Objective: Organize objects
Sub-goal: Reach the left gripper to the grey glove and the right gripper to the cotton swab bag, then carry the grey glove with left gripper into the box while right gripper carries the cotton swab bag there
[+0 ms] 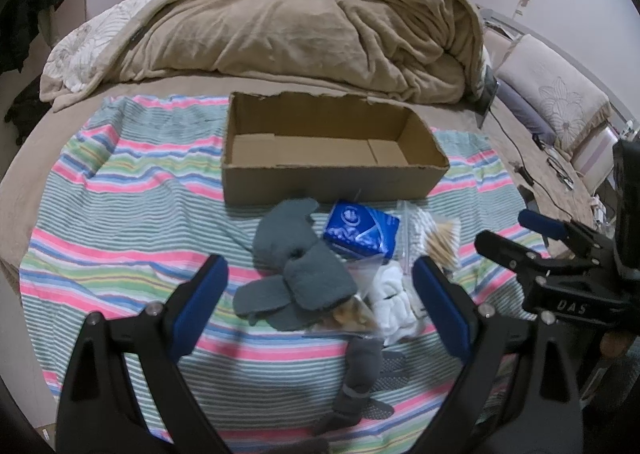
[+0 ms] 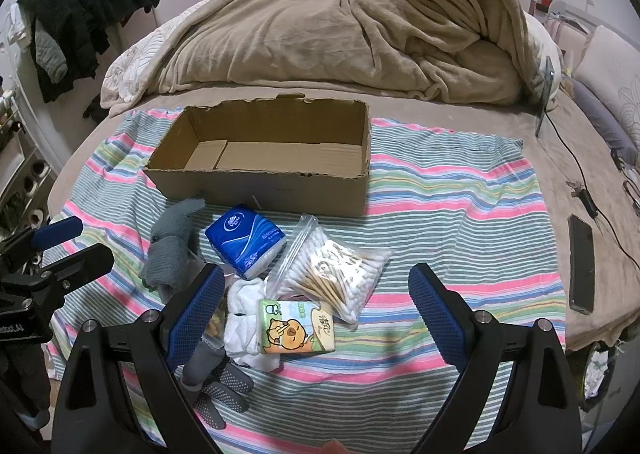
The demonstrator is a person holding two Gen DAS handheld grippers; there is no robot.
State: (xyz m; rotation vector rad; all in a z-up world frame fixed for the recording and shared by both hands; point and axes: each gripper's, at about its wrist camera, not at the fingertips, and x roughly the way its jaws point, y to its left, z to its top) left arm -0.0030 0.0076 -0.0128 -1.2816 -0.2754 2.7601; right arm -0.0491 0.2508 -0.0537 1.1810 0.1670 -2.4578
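Observation:
An empty open cardboard box (image 1: 336, 177) (image 2: 272, 185) stands on a striped cloth (image 1: 120, 213) (image 2: 460, 213) on the bed. In front of it lies a pile: grey gloves (image 1: 296, 254) (image 2: 172, 246), a blue tissue pack (image 1: 362, 232) (image 2: 246, 240), a bag of cotton swabs (image 2: 332, 270) (image 1: 440, 242), a white cloth (image 2: 246, 328) (image 1: 394, 300) and a cartoon tissue pack (image 2: 296, 328). A dark grey dotted glove (image 2: 224, 382) (image 1: 360, 370) lies nearest. My left gripper (image 1: 320, 302) is open above the pile. My right gripper (image 2: 316, 310) is open above the cartoon pack.
A heaped tan blanket (image 1: 304, 25) (image 2: 360, 29) fills the far bed. A black phone (image 2: 582, 266) and cables (image 2: 576, 173) lie right of the cloth. Dark clothes (image 2: 88, 5) hang at the left. Pillows (image 1: 552, 89) lie at the right.

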